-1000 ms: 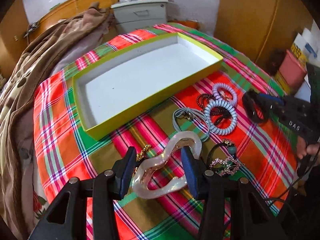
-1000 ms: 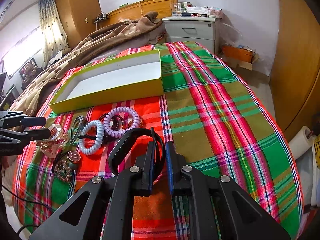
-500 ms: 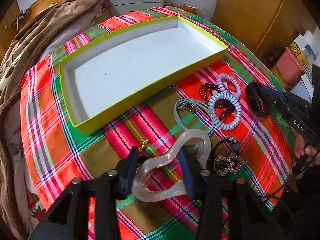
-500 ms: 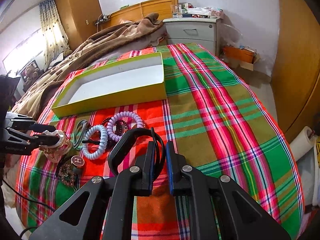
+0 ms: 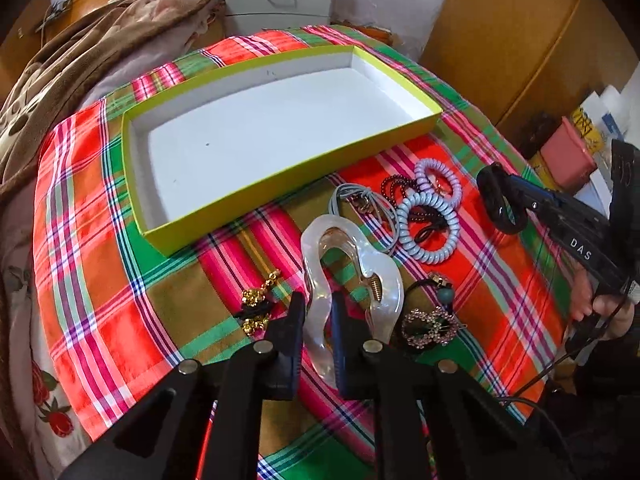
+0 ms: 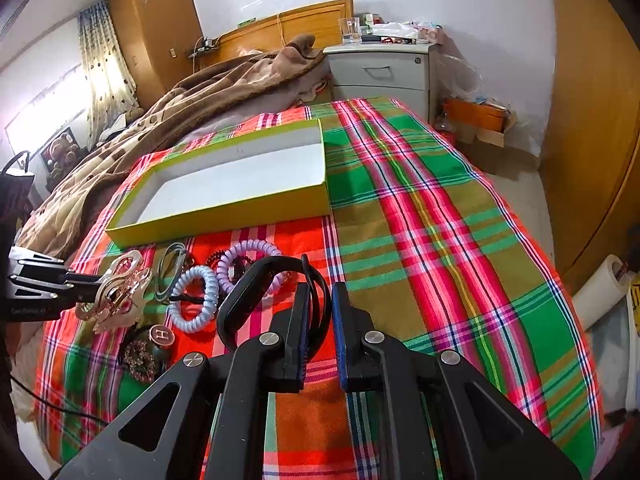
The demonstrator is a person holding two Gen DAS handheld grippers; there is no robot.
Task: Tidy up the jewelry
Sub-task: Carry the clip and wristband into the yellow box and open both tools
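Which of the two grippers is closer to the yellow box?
Left, though not by much. The left gripper holds the pearly clip just short of the box's near wall. The right gripper holds a black band farther back, behind the coil ties.

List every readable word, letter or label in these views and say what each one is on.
"DAS": on the side of the right gripper, left wrist view.
"H": on the round button charm of a hair tie.
Faint print on the left gripper body: too blurred to read.
Yellow packaging print: unreadable.
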